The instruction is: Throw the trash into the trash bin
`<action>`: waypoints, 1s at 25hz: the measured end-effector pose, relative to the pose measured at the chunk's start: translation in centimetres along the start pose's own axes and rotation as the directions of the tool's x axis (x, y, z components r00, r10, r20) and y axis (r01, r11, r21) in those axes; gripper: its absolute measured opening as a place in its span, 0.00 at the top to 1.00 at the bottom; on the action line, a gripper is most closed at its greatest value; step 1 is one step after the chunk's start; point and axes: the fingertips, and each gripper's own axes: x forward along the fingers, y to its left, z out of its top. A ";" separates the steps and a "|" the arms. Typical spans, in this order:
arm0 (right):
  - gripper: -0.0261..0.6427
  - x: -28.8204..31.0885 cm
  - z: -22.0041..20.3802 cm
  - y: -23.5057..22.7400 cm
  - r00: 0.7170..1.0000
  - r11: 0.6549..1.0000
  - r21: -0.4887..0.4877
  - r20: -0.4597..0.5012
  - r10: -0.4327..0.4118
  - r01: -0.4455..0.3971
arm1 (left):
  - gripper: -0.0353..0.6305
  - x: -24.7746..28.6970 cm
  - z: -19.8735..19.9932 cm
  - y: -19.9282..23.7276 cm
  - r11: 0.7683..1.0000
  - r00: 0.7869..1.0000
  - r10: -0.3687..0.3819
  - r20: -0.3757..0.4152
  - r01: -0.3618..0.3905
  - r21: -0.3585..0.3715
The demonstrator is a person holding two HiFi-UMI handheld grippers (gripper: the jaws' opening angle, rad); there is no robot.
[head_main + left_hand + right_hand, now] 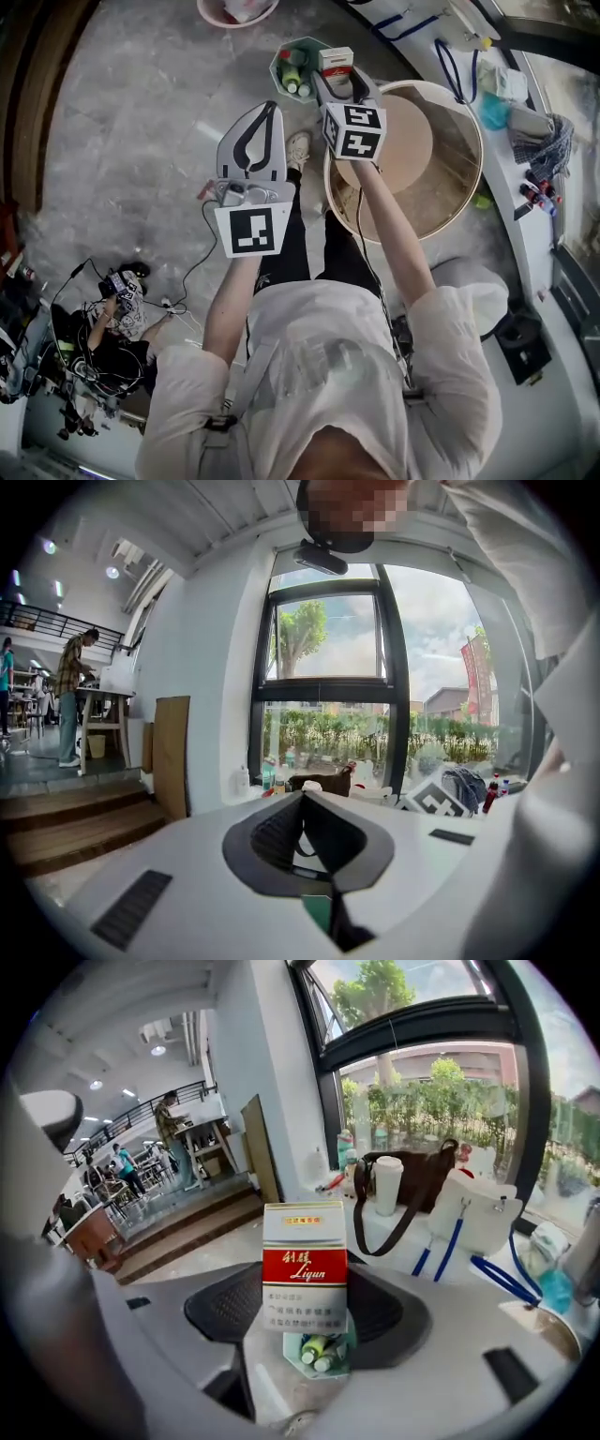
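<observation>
Two grippers show mid-frame. The right gripper (337, 75) clamps a cigarette box (304, 1267) over the green bin (277, 62) at upper centre. The left gripper (271, 108) has its jaws together, empty.

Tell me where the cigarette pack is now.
Head view, top centre: the cigarette pack sits clamped in the right tongs, right of the green trash bin.

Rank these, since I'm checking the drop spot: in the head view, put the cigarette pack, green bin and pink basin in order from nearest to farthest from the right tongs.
1. Cigarette pack: gripped in the right tongs.
2. Green bin: on the floor, just past the tips, slightly left.
3. Pink basin: farthest, at the top edge, further left.
</observation>
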 end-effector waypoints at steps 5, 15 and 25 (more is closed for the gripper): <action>0.54 1.1 -1.4 -0.4 0.999 1.000 0.011 -0.046 -0.024 0.025 | 0.93 0.8 -0.8 0.6 1.000 1.000 -0.005 -0.010 0.005 -0.018; 0.52 0.5 -2.1 0.4 0.998 1.000 0.005 -0.062 -0.002 0.002 | 0.93 0.8 -0.3 1.2 1.000 1.000 0.019 0.010 -0.019 -0.011; 0.52 -7.5 3.8 1.0 0.995 0.999 -0.042 0.103 0.020 -0.016 | 0.93 -0.9 4.5 -2.5 1.000 0.994 -0.017 0.108 0.017 -0.004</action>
